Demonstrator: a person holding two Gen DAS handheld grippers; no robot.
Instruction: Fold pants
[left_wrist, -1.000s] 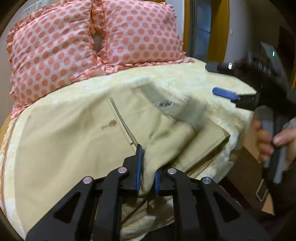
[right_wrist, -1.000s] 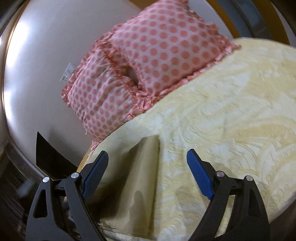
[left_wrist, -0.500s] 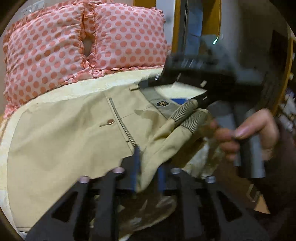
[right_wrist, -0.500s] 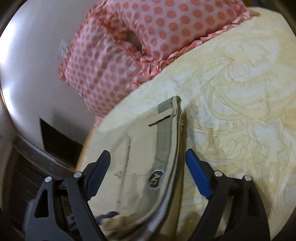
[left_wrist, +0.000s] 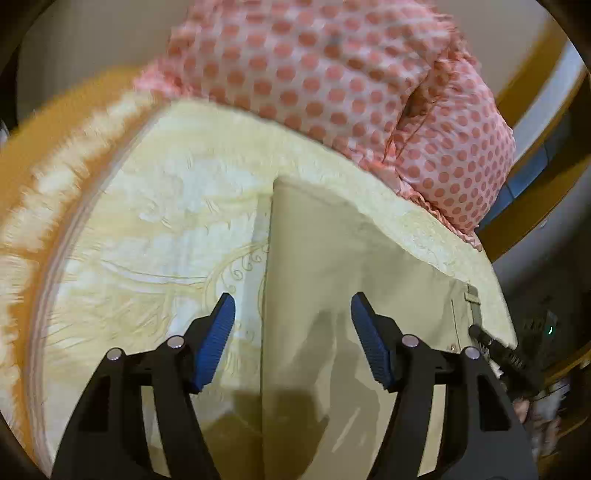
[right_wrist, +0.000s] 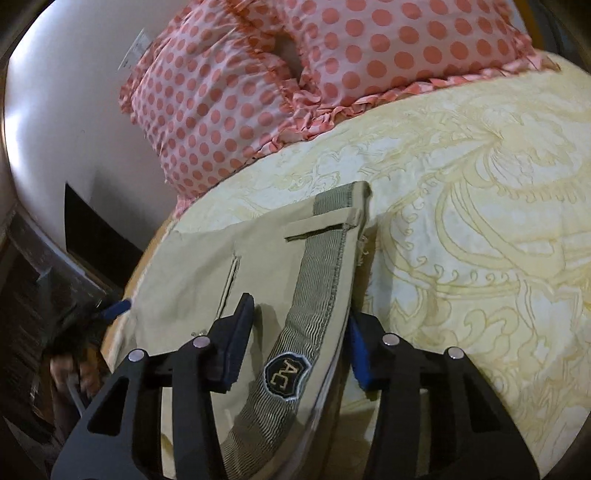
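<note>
The beige pants (left_wrist: 332, 295) lie folded flat on the yellow bedspread (left_wrist: 147, 221). My left gripper (left_wrist: 291, 339) is open and empty above the folded edge of the pants. In the right wrist view the pants (right_wrist: 207, 266) show their ribbed grey waistband (right_wrist: 317, 295) with a dark "AC" badge (right_wrist: 286, 376). My right gripper (right_wrist: 295, 350) straddles the waistband, jaws partly open, with the cloth lying between the blue pads; the far pad is partly hidden behind the cloth edge. The right gripper also shows at the right edge of the left wrist view (left_wrist: 495, 350).
Two pink polka-dot pillows (right_wrist: 295, 74) lean at the head of the bed, also in the left wrist view (left_wrist: 351, 74). The patterned bedspread (right_wrist: 480, 221) spreads to the right. The bed's edge and dark floor (right_wrist: 44, 295) lie at the left. A white wall (right_wrist: 55, 110) stands behind.
My left gripper has let go of the pants, opened and swung left over the folded edge. My right gripper has moved down over the waistband and narrowed around it.
</note>
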